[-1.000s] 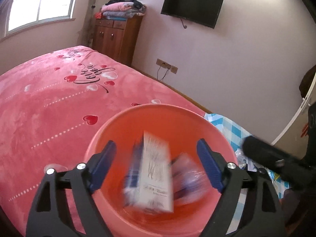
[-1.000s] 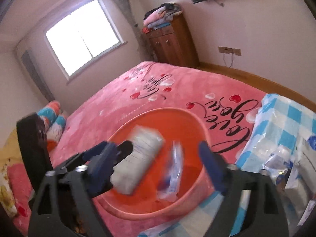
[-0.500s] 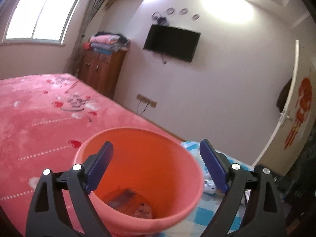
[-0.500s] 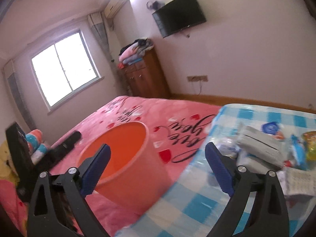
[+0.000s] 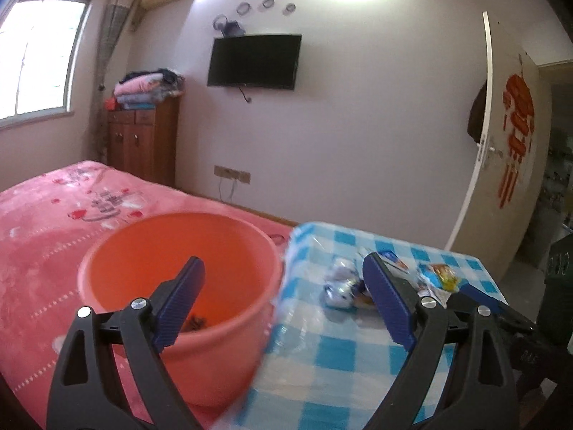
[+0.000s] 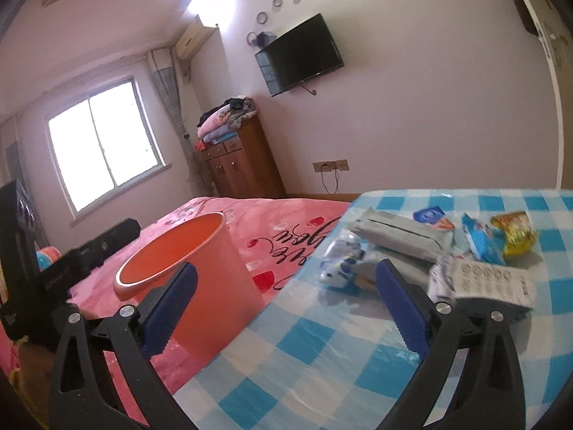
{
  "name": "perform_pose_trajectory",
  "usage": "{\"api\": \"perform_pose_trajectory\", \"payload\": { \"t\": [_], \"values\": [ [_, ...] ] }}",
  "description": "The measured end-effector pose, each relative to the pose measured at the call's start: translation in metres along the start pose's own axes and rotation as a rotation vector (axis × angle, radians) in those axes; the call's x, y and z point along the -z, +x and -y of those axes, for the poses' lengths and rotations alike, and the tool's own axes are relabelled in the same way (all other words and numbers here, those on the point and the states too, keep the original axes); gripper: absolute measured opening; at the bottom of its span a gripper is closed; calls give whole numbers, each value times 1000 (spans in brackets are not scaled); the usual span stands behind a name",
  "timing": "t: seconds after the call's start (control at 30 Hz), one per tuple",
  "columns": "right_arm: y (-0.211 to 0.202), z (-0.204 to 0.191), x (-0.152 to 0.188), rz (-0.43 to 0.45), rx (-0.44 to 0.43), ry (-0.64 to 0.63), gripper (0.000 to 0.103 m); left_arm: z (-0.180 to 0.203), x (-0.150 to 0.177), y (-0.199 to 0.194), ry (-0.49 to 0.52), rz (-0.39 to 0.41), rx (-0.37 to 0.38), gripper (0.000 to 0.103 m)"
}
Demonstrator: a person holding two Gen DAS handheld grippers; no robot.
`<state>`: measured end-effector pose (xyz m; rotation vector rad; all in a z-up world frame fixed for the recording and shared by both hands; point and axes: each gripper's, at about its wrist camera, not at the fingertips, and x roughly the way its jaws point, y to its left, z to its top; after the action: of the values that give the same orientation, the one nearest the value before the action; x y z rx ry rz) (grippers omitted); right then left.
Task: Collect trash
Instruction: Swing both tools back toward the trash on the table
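Note:
An orange bucket (image 5: 172, 247) stands on the bed against the table's edge, with dark bits of trash (image 5: 197, 320) at its bottom. My left gripper (image 5: 283, 261) is open and empty, straddling the bucket's right rim and the table's corner. My right gripper (image 6: 286, 267) hovers over the blue checked tablecloth (image 6: 322, 358), its jaws opening with nothing between them. Ahead of it lie a crumpled blue-white wrapper (image 6: 340, 265), a grey tissue pack (image 6: 401, 236), a white printed pack (image 6: 480, 279), a blue packet (image 6: 480, 240) and a yellow wrapper (image 6: 512, 233).
The pink blanket of the bed (image 5: 53, 222) spreads to the left of the table. A wooden cabinet (image 6: 240, 165) with folded clothes stands at the far wall under a wall TV (image 6: 301, 53). A white door (image 5: 501, 143) stands open on the right.
A white pack and a wrapper dropped into the bucket. Both grippers then swung right from above the bucket toward the table, bringing its trash into view. The right jaws widened.

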<state>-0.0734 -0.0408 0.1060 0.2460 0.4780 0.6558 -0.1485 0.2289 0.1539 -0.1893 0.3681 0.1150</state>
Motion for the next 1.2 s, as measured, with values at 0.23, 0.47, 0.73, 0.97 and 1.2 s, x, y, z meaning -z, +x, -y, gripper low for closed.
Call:
{"api": "perform_pose_trajectory", "payload": {
  "t": [0.23, 0.47, 0.73, 0.97, 1.2],
  "values": [
    [-18, 34, 9, 15, 26, 63, 98, 30, 22, 16, 60, -85, 39, 90],
    [-32, 56, 16, 31, 74, 56, 98, 62, 41, 30, 91, -146, 97, 90],
    [-42, 88, 22, 26, 99, 112, 98, 84, 52, 49, 84, -217, 127, 90],
    [-54, 122, 25, 30, 114, 198, 98, 101, 57, 68, 85, -272, 113, 90],
    [-61, 148, 25, 20, 114, 260, 98, 123, 41, 90, 96, -281, 111, 90]
  ]
}}
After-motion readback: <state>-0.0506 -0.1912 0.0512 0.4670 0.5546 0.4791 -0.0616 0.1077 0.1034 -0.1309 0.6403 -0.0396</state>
